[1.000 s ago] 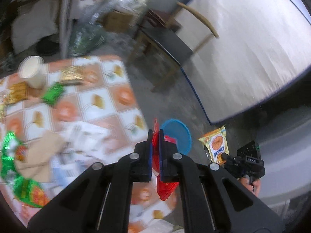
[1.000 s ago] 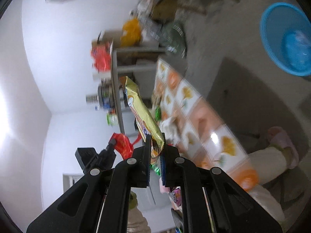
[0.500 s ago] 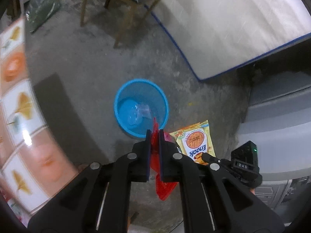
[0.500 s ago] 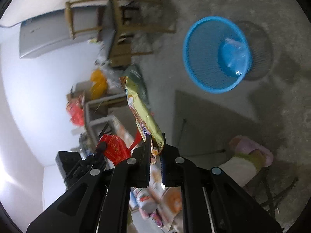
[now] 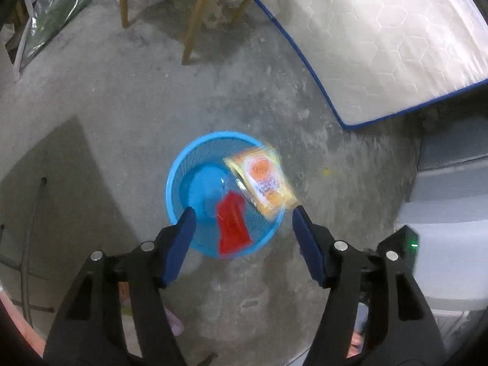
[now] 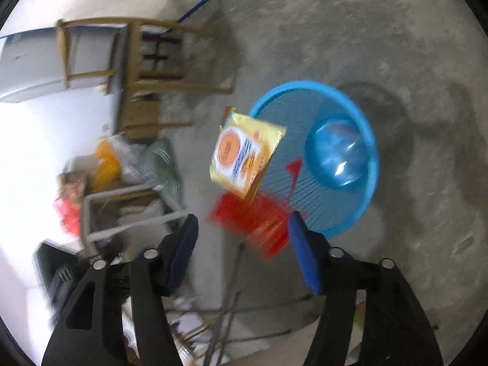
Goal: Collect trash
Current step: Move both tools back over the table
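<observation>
1. Half a second ago each claw was pinched shut on a wrapper. Now the left claw (image 5: pixel 241 213) stands wide open with nothing in it, and the right claw (image 6: pixel 241 222) is spread just as wide and just as empty.

2. Both pieces are loose in the air. The red wrapper (image 5: pixel 232 222) hangs over the inside of the blue mesh wastebasket (image 5: pixel 180 164), toward its 6 o'clock rim in the left wrist view. The yellow snack packet (image 5: pixel 263 180) is blurred with motion and sits across the rim at about 3 o'clock, partly over the opening and partly over the concrete floor (image 5: pixel 106 97).

3. In the right wrist view the yellow snack packet (image 6: pixel 244 155) shows against the basket's 9 o'clock edge, and the red wrapper (image 6: pixel 253 222) is a smear at about 7 o'clock, between the open fingers.

4. My reading: this is the drop itself. The red one looks set to land inside; the yellow one is close enough to the lip that it could clip it and slide out onto the floor.

5. Inside the wastebasket (image 6: pixel 369 158), a clear crumpled bit of plastic (image 6: pixel 338 155) lies on the bottom. I can't make out anything else in there.

6. A wooden chair (image 5: pixel 195 12) and a white mattress (image 5: pixel 381 36) stand well apart from the basket, around 12 and 2 o'clock.
</observation>
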{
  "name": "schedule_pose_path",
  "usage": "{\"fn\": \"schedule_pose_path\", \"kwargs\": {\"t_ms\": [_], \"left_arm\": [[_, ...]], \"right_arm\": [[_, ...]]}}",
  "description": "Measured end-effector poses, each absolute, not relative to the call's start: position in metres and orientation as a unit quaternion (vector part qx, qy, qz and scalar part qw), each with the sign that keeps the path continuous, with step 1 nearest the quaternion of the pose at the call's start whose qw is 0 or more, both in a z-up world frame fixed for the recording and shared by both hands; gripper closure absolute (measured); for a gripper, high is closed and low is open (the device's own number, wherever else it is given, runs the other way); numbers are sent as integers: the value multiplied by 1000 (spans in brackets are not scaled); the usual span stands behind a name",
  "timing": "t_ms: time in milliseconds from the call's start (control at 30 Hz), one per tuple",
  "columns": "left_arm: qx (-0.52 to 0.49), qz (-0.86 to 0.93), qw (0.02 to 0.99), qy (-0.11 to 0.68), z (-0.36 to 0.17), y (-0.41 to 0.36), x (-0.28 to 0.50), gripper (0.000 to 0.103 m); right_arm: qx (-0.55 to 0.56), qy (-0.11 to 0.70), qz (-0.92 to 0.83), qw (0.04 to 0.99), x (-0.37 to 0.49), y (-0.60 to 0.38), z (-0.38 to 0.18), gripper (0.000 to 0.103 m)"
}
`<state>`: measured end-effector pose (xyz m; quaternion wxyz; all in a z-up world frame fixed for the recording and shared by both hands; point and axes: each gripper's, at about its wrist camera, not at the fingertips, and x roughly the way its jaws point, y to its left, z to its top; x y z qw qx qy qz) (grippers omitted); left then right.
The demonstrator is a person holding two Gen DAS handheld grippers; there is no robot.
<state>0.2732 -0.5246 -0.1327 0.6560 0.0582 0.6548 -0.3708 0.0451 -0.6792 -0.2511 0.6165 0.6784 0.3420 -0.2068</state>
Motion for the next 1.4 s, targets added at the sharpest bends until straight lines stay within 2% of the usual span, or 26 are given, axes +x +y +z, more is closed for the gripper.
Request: {"fn": "schedule_pose_path", "kwargs": {"t_ms": [200, 400, 433, 533, 600, 900, 1100, 1233, 1400], "left_arm": [[63, -393, 663, 634, -109, -506, 266, 35], [56, -423, 687, 589, -66, -466, 253, 33], [52, -435, 692, 574, -55, -454, 248, 28], [59, -454, 704, 542, -30, -426, 232, 24], [73, -454, 715, 527, -14, -403, 218, 19], [65, -439, 765, 467, 38, -296, 154, 13], [47, -400, 797, 450, 43, -221, 132, 10], [20, -375, 813, 445, 46, -175, 127, 9], [-8, -355, 838, 415, 57, -118, 122, 9]], "right_arm": [[693, 349, -214, 594, 34, -666, -283, 43], [665, 354, -213, 622, 5, -652, -266, 43], [654, 357, -215, 631, -2, -649, -259, 43], [611, 373, -222, 662, -19, -637, -231, 41], [577, 385, -228, 683, -25, -627, -213, 34], [337, 430, -302, 782, -36, -551, -123, 10], [185, 433, -341, 813, -14, -495, -69, 7], [100, 398, -341, 846, 3, -454, -28, 7], [61, 364, -291, 883, 23, -413, 6, 7]]}}
